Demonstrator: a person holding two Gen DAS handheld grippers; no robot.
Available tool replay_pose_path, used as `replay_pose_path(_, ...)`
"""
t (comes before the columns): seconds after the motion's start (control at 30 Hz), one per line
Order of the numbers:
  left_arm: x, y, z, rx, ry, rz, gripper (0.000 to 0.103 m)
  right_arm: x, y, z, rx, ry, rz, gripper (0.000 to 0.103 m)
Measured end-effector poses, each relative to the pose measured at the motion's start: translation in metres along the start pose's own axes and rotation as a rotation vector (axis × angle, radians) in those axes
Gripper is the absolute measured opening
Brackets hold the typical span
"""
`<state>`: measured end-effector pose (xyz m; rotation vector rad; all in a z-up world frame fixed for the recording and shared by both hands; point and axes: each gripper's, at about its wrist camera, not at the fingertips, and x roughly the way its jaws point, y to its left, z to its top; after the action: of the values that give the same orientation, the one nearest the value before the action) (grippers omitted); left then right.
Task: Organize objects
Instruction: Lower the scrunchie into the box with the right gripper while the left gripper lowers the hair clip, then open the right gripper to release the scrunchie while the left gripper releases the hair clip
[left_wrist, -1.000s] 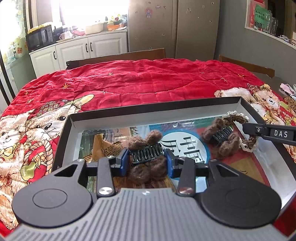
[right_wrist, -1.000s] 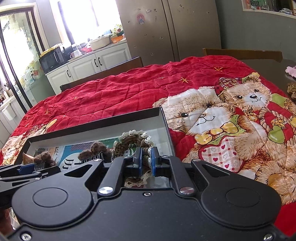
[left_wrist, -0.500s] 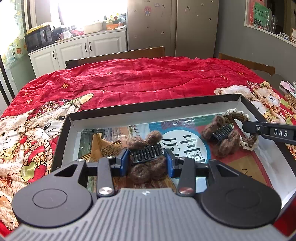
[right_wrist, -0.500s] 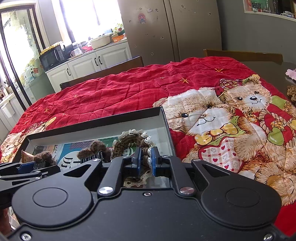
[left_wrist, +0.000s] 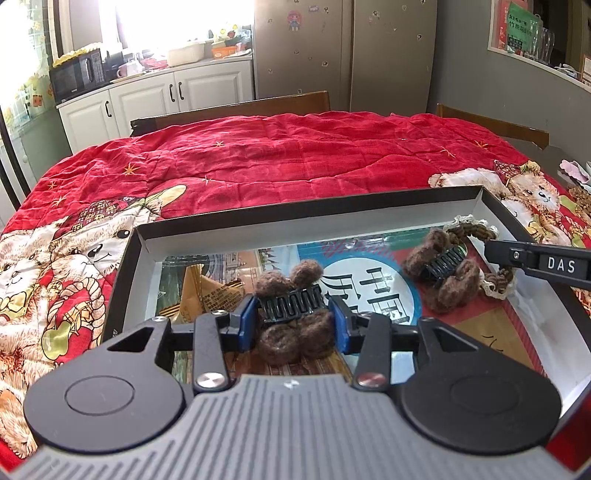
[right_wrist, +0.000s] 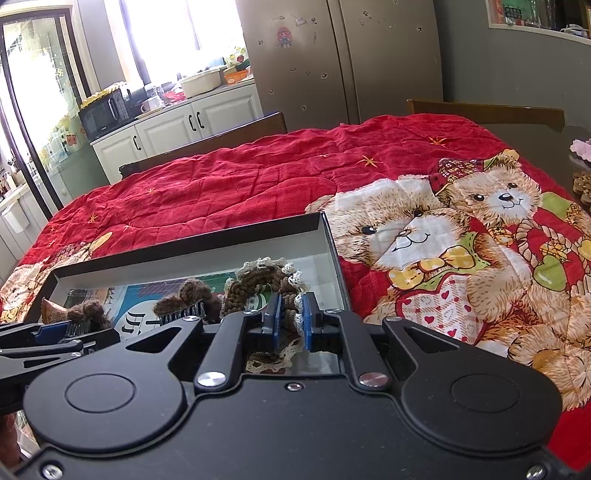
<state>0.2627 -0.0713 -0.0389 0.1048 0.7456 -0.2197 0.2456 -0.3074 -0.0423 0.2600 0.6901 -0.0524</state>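
The right claw (right_wrist: 289, 322) has parted slightly around the scrunchie (right_wrist: 266, 288).

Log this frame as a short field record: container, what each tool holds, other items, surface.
container: shallow black box, open top, printed picture on its floor
left tool: closed on a brown fuzzy hair claw clip inside the box
right tool: closed on a brown crocheted scrunchie with cream lace edge, at the box's right end
other items: second fuzzy claw clip, lying free in the box beside the scrunchie
surface: red teddy-bear quilt
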Motion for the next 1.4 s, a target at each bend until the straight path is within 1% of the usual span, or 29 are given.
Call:
replay_pose_path(0.23,0.0,0.001,-0.001,0.0,0.0,0.001,0.051,0.0,-0.001,0.001,0.006,-0.002,0.003,0.011)
replay_pose_path(0.4,-0.001,0.001,-0.001,-0.003,-0.001,0.001,0.06,-0.001,-0.001,0.001,0.009,-0.004,0.008,0.012)
replay_pose_path(0.63,-0.001,0.001,-0.001,-0.004,-0.003,0.0,0.061,-0.001,-0.001,0.001,0.009,-0.008,0.016,0.015)
replay_pose_path(0.73,-0.003,0.001,0.0,-0.007,-0.007,-0.004,0.064,-0.002,-0.001,0.001,0.005,-0.016,0.021,0.019)
replay_pose_path(0.77,-0.004,0.001,0.0,-0.007,-0.009,-0.004,0.065,-0.003,0.0,0.001,0.004,-0.022,0.02,0.022)
replay_pose_path(0.8,-0.005,0.001,0.001,-0.006,-0.01,-0.005,0.066,-0.004,0.0,0.001,0.001,-0.03,0.018,0.029)
replay_pose_path(0.87,-0.006,0.0,0.001,-0.006,-0.015,-0.008,0.068,-0.006,0.001,0.001,-0.005,-0.041,0.025,0.034)
replay_pose_path(0.9,-0.007,-0.001,0.001,-0.006,-0.017,-0.012,0.069,-0.007,0.001,0.001,-0.003,-0.04,0.031,0.035)
replay_pose_path(1.0,-0.01,-0.003,0.001,0.002,-0.024,-0.017,0.073,-0.007,0.002,0.0,-0.009,-0.042,0.025,0.035)
replay_pose_path(1.17,-0.018,-0.005,0.002,0.003,-0.043,-0.012,0.073,-0.011,0.003,0.0,-0.004,-0.057,0.023,0.035)
replay_pose_path(1.33,-0.034,-0.006,0.004,0.006,-0.079,-0.021,0.075,-0.02,0.005,-0.001,-0.01,-0.072,0.036,0.035)
replay_pose_path(1.4,-0.04,-0.007,0.005,0.007,-0.093,-0.02,0.078,-0.024,0.007,-0.001,-0.022,-0.081,0.038,0.035)
